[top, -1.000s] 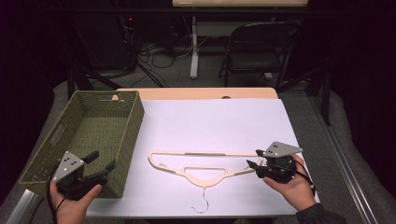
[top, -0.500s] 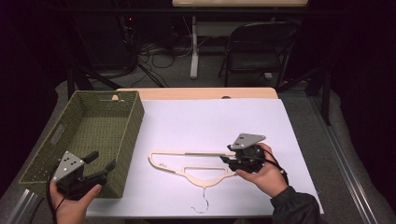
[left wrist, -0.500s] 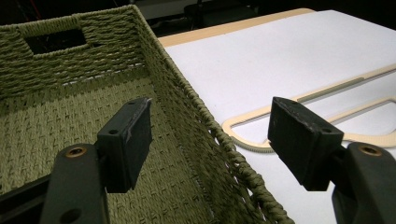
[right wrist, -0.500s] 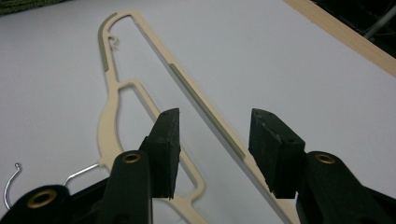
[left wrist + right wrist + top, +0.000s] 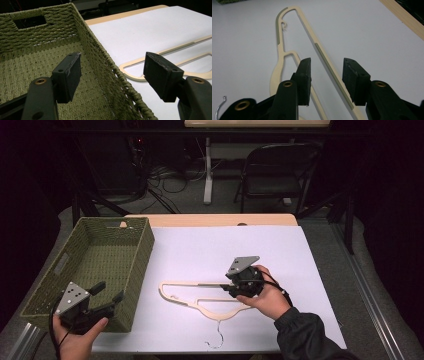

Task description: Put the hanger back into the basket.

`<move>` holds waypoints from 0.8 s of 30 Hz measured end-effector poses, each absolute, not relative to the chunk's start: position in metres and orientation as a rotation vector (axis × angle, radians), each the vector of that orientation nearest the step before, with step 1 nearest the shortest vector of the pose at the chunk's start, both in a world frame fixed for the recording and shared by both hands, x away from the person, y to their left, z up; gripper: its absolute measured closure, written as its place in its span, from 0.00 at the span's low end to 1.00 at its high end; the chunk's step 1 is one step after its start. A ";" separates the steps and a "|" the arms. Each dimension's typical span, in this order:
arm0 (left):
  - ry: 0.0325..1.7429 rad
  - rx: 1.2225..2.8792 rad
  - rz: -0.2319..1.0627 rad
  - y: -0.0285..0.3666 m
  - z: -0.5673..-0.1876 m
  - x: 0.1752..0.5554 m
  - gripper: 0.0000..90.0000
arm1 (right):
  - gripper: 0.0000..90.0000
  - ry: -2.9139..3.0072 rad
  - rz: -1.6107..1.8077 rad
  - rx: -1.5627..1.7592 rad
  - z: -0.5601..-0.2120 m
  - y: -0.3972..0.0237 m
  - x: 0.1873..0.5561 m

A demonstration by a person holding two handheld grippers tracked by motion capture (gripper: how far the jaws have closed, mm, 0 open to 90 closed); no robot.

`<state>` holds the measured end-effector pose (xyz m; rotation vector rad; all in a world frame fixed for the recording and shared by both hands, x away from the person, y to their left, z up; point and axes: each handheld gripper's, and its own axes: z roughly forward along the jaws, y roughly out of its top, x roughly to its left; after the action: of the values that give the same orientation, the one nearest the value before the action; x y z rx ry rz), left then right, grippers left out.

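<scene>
Right tool reaches the hanger

The right tool (image 5: 239,286) has moved in from the hanger's (image 5: 200,295) end, jaws apart around its bar, maybe ready to grab. The hanger lies flat on the counter (image 5: 225,245) beside the basket (image 5: 142,250), which looks empty. The left tool (image 5: 102,302), spread wide, waits over the basket's near corner.

**Hanger flat on the table beside the basket**

A cream wooden hanger (image 5: 200,295) lay flat on the white-covered table (image 5: 210,250), its metal hook (image 5: 216,340) pointing toward the near edge. Its straight bar, lined with a ribbed grey strip (image 5: 332,72), ran across the far side. A green woven basket (image 5: 95,265) with cut-out handles stood upright just beside the hanger's left end, not touching it.
</scene>
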<state>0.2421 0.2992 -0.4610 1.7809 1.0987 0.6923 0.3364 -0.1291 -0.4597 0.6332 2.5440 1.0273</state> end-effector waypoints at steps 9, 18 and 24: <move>1.100 1.781 0.689 0.299 -0.461 0.243 0.34 | 0.72 2.639 0.925 0.567 -0.450 -0.122 0.351; 1.101 1.780 0.686 0.299 -0.462 0.243 0.34 | 0.71 2.785 0.790 0.504 -0.456 -0.111 0.366; 1.101 1.781 0.683 0.299 -0.463 0.244 0.34 | 0.70 2.823 0.735 0.475 -0.467 -0.104 0.371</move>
<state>0.2438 0.2993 -0.4628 1.7807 1.1014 0.6831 0.3712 -0.1041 -0.4671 0.4748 2.8234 0.7354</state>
